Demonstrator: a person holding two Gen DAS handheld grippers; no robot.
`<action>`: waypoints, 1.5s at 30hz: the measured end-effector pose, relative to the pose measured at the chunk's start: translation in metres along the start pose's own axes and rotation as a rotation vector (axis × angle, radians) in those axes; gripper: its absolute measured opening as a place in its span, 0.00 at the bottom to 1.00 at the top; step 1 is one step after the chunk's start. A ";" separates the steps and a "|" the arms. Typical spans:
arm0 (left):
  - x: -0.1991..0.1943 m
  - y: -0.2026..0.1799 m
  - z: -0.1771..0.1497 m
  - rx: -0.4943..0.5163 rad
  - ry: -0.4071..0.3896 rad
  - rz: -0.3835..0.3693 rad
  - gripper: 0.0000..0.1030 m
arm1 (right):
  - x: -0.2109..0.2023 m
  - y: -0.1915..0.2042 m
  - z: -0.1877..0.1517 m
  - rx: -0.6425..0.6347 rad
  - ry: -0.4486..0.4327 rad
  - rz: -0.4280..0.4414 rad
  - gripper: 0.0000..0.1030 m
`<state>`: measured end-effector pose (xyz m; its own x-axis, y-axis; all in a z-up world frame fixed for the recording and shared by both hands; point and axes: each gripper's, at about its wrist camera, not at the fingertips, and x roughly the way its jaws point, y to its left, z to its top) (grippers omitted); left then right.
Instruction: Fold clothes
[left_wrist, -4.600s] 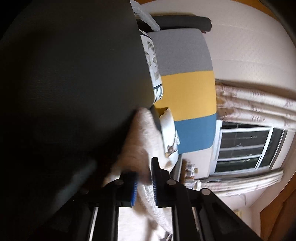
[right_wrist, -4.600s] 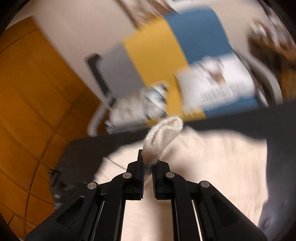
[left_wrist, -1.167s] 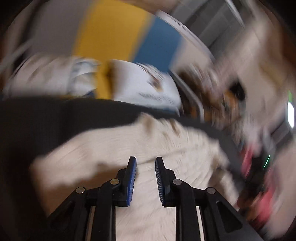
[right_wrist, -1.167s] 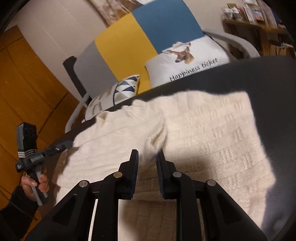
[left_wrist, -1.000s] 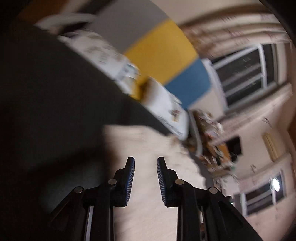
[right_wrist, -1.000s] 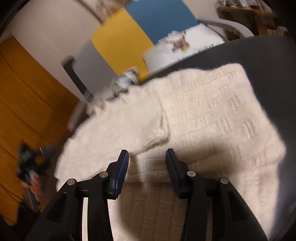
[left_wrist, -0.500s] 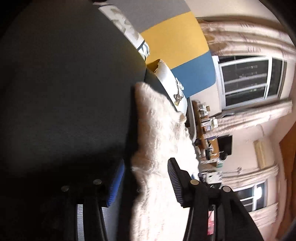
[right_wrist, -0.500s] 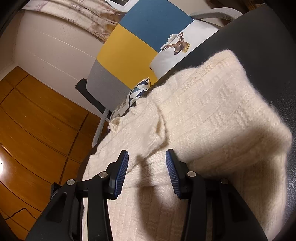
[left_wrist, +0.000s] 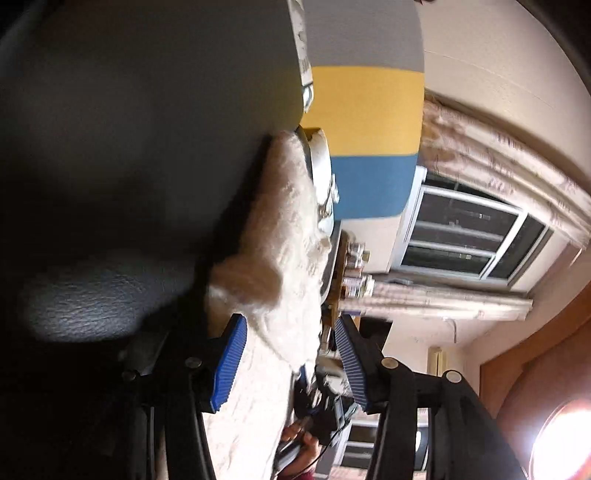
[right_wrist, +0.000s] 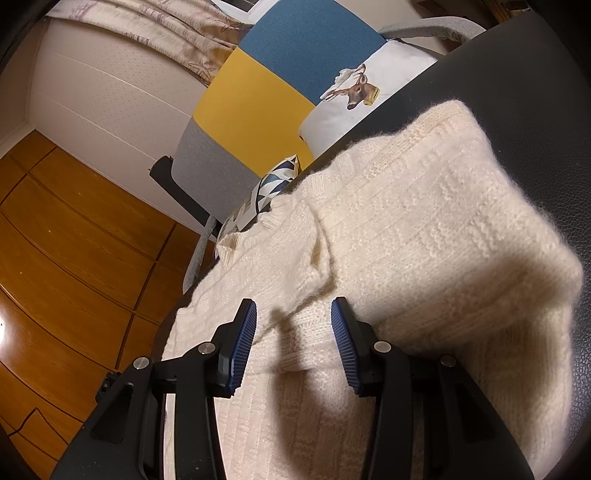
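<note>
Cream knit sweater (right_wrist: 424, 236) spread on a dark leather-like surface (right_wrist: 535, 92), far edge toward the patchwork chair back (right_wrist: 266, 96) and the deer-print cushion (right_wrist: 354, 99). One sleeve laid across the body, its cuff end lying between the fingers of the right gripper (right_wrist: 293, 341). Right gripper set wide, blue pads either side of that cuff, nothing pinched. Left gripper (left_wrist: 291, 363) rolled onto its side at the sweater's left edge, also spread wide, a fluffy raised lip of knit sitting in the gap, not clamped. Folded rounded edge visible at the near right of the garment, so part of the folding looks done; further stage hard to pin down. Step in hand, judging by both tools straddling fabric: taking hold of edge and cuff for a further fold. Next move calls for closing on knit alone, not on the surface beneath, then lifting both sides evenly so the loose sleeve stays put.
</note>
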<state>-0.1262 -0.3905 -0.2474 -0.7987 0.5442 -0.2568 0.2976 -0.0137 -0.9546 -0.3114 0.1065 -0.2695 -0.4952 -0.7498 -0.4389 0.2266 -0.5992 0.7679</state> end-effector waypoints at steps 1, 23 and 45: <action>0.003 0.001 0.002 -0.030 -0.012 -0.021 0.49 | 0.000 0.000 0.000 0.000 0.000 0.000 0.44; 0.004 -0.018 -0.007 0.139 -0.208 0.178 0.27 | 0.004 0.010 0.006 -0.028 0.034 -0.139 0.34; 0.080 -0.064 0.106 0.435 0.062 0.356 0.33 | 0.089 0.172 -0.012 -0.644 0.158 -0.292 0.81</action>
<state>-0.2646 -0.4350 -0.2231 -0.6519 0.4910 -0.5779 0.2895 -0.5432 -0.7881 -0.3065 -0.0664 -0.1823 -0.4949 -0.5361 -0.6838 0.5769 -0.7912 0.2027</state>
